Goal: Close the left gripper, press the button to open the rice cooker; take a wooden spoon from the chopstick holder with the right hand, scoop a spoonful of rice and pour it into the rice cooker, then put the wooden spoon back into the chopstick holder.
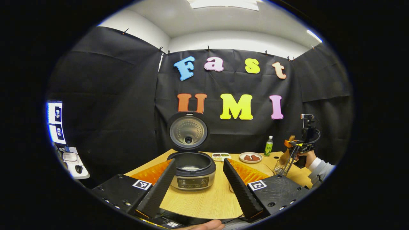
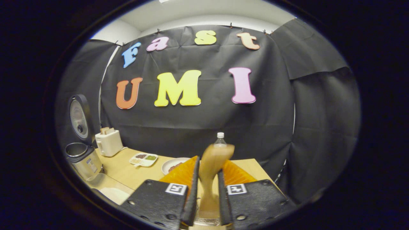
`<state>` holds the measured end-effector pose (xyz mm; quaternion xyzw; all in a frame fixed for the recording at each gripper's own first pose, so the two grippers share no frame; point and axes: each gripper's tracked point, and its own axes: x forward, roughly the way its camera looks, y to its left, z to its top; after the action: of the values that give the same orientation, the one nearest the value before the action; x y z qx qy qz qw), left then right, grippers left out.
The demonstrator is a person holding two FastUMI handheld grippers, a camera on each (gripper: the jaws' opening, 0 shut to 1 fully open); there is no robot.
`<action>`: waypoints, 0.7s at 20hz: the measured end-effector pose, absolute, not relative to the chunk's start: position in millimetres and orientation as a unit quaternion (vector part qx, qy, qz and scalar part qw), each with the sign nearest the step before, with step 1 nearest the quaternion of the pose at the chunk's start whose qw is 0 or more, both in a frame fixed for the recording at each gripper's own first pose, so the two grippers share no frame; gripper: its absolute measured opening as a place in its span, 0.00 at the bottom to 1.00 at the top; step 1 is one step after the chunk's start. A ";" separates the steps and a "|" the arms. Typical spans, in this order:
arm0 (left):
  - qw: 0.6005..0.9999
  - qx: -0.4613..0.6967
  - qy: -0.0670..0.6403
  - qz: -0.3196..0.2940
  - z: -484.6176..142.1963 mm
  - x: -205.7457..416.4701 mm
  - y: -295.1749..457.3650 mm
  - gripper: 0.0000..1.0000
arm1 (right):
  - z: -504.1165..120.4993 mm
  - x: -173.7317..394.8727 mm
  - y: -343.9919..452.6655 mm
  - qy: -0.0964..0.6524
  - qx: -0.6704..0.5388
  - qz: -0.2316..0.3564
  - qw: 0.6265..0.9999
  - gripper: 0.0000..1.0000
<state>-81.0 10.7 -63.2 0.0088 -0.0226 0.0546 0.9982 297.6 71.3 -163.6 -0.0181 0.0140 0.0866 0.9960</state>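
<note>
Now one wooden spoon [image 2: 212, 169], one rice cooker [image 1: 192, 169].

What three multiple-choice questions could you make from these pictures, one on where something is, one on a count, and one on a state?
1. Where does the bottle stand?
A. At the back of the table, by the wall
B. Inside the rice cooker
C. On the floor

2. How many plates with brown food sit on the table?
A. Three
B. One
C. None

3. What state is the rice cooker lid in?
A. Shut
C. Taken off and lying flat
B. Standing open

Answers: 1 A, it stands at the table's far edge beside the plate. 2 B, a single round plate shows there. 3 B, the lid stands upright behind the open rice cooker.
</note>
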 end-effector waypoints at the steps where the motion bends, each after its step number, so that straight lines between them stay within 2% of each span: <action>1: 0.998 0.007 -0.024 0.058 -57.6 -75.4 13.2 0.95 | -163.5 301.9 70.2 0.011 -0.020 0.084 0.996 0.48; 4: 0.998 0.005 -0.027 0.061 -43.5 -59.6 16.0 0.94 | -157.8 303.3 70.1 0.000 -0.027 0.084 0.996 0.99; 7: 0.997 0.004 -0.038 0.060 -31.5 -43.6 18.4 0.95 | -138.8 293.9 71.9 -0.014 -0.036 0.079 0.996 1.00; 8: 0.997 0.005 -0.038 0.061 -29.4 -35.3 20.5 0.94 | -134.7 290.8 74.8 -0.014 -0.038 0.077 0.996 0.97; 9: 0.997 0.006 -0.034 0.062 -31.0 -27.3 22.6 0.94 | -131.3 284.1 76.0 -0.010 -0.039 0.073 0.997 1.00; 11: 0.998 0.007 -0.026 0.063 -29.9 -15.1 26.2 0.94 | -123.8 271.0 71.5 0.004 -0.039 0.045 0.998 1.00; 14: 0.998 0.004 -0.021 0.063 -21.6 3.5 30.6 0.94 | -98.9 226.4 88.3 -0.011 -0.010 0.073 0.997 1.00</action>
<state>3.5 30.6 -21.6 0.0036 -0.0212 0.0628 0.9978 226.4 88.3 -98.9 -0.0101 -0.0111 0.0735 0.9972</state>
